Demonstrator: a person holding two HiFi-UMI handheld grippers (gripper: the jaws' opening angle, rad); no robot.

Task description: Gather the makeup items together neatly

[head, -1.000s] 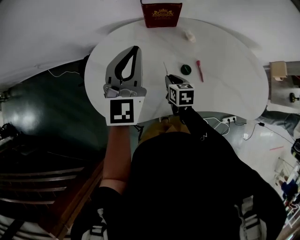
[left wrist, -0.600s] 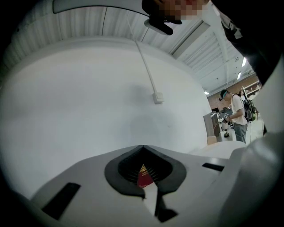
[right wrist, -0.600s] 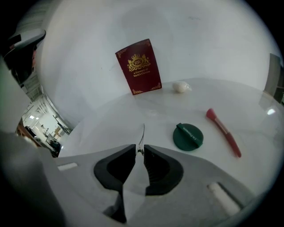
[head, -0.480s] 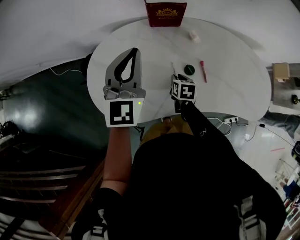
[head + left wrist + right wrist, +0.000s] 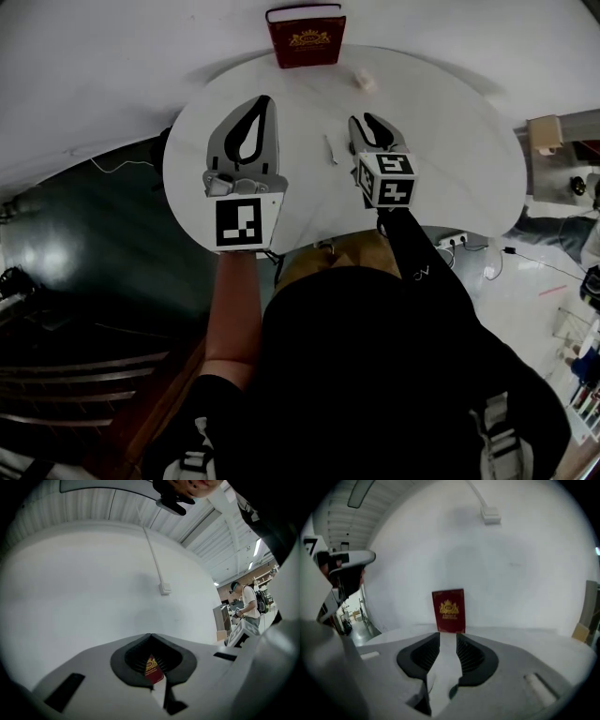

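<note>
The left claw (image 5: pixel 151 635) is held level above the white tabletop (image 5: pixel 450 141), its 2 jaws closed tip to tip on nothing. A dark red box (image 5: pixel 306 39) stands upright at the tabletop's far edge, against the wall. The right claw (image 5: pixel 448 637) hangs over the tabletop, tilted down toward that box. Its jaws are narrowly apart, having just been opening, with nothing between them. A thin pale stick (image 5: pixel 329 150) lies on the tabletop between the 2 claws. A small white item (image 5: pixel 362 81) sits near the box.
</note>
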